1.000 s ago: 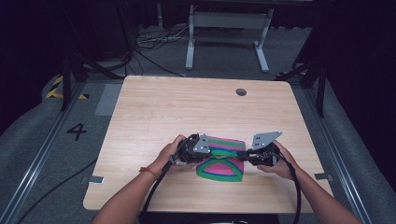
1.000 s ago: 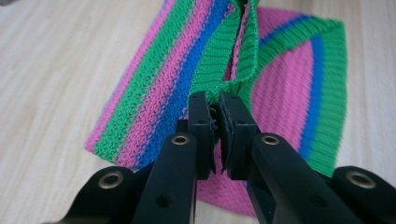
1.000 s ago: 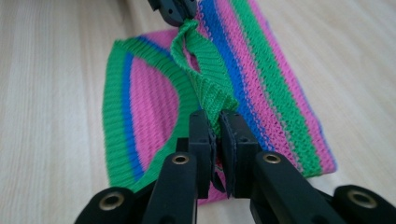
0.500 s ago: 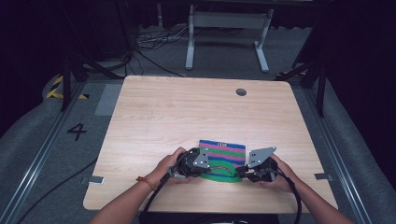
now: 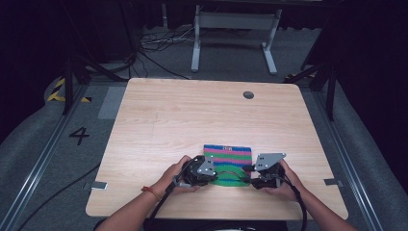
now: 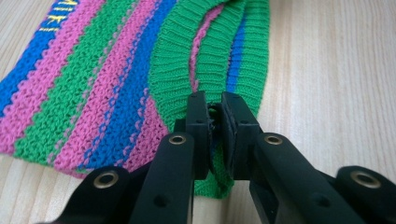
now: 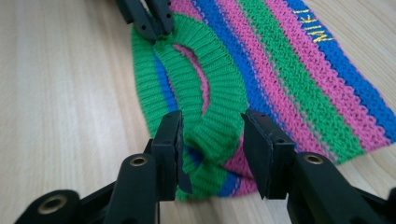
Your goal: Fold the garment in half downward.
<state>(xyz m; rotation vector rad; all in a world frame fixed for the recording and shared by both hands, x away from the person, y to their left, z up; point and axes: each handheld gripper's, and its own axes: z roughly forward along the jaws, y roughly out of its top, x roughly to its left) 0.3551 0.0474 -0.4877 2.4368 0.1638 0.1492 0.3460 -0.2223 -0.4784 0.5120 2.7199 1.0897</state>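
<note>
A knitted garment (image 5: 227, 155) with green, pink and blue stripes and yellow lettering lies flat on the wooden table (image 5: 192, 120) near its front edge. My left gripper (image 5: 216, 175) is at the garment's left end, shut on the green ribbed edge (image 6: 210, 56), which is pinched between the pads (image 6: 213, 105). My right gripper (image 5: 248, 179) is at the garment's right end. Its jaws (image 7: 212, 126) have just been opening; the ribbed collar (image 7: 210, 93) lies between them, and the right pad stands off the cloth. The left gripper (image 7: 152, 18) shows at the collar's far end.
A round hole (image 5: 248, 95) sits in the tabletop at the back right. Bare wood stretches behind and to the left of the garment. Beyond the table are a metal stand (image 5: 231, 29), floor cables (image 5: 154, 45) and dark surroundings. The table's front edge lies just below the hands.
The garment, held up and bunched a second ago, has come down and now lies flat. Both hands moved toward the front edge. The right jaws have parted; the left stayed shut.
</note>
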